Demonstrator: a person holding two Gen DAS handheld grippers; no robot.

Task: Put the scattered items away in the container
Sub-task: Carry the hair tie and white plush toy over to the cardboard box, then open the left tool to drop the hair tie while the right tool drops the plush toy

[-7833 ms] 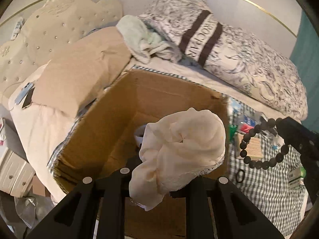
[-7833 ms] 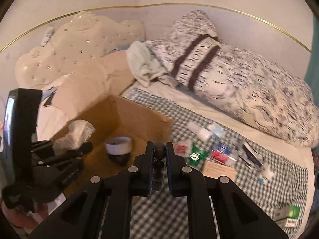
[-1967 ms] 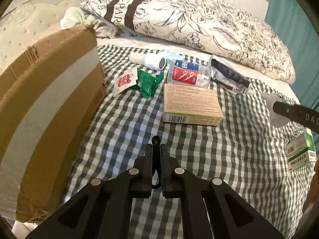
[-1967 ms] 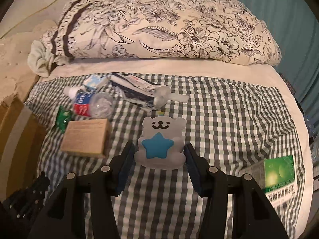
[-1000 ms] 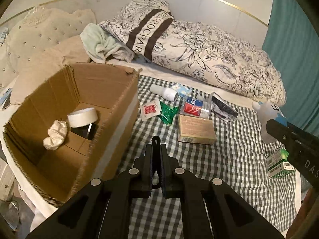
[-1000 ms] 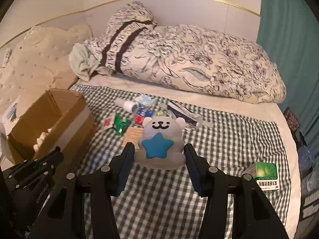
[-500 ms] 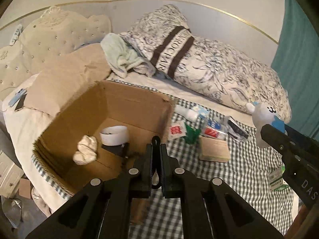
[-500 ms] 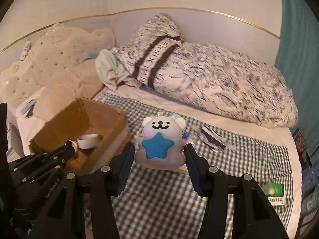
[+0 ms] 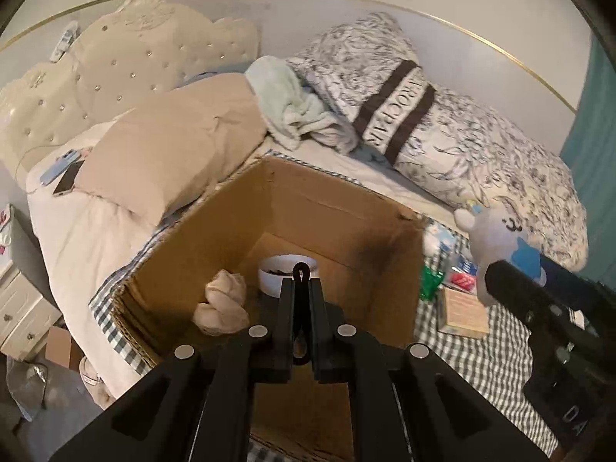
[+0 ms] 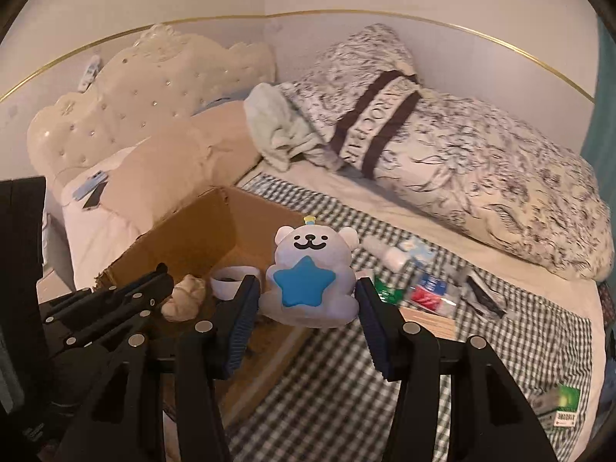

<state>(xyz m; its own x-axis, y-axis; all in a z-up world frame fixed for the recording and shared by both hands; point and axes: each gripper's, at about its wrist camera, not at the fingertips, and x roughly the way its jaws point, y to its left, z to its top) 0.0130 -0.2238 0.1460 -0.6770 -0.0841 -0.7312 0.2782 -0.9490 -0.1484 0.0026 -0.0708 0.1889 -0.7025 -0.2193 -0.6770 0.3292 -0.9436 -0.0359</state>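
Note:
An open cardboard box (image 9: 338,208) sits on the bed; it also shows in the right wrist view (image 10: 200,238). Inside lie a cream cloth (image 9: 223,304) and a white tape roll (image 9: 287,273). My left gripper (image 9: 301,281) hangs over the box, shut on a thin black loop (image 9: 300,269). My right gripper (image 10: 306,292) is shut on a grey bear toy (image 10: 312,277) with a blue star, held at the box's right edge. In the left wrist view the bear (image 9: 489,231) is to the right of the box.
On the checked sheet (image 10: 346,392) right of the box lie a tan carton (image 10: 431,321), a green packet (image 10: 385,290), small bottles (image 10: 431,288) and a green-labelled box (image 10: 564,408). Floral pillows (image 10: 462,161) lie behind. Phones (image 9: 63,173) lie at far left.
Both grippers have moved left toward the box. My left gripper now hangs over the box opening with the loop still held. The bear has reached the box's right edge.

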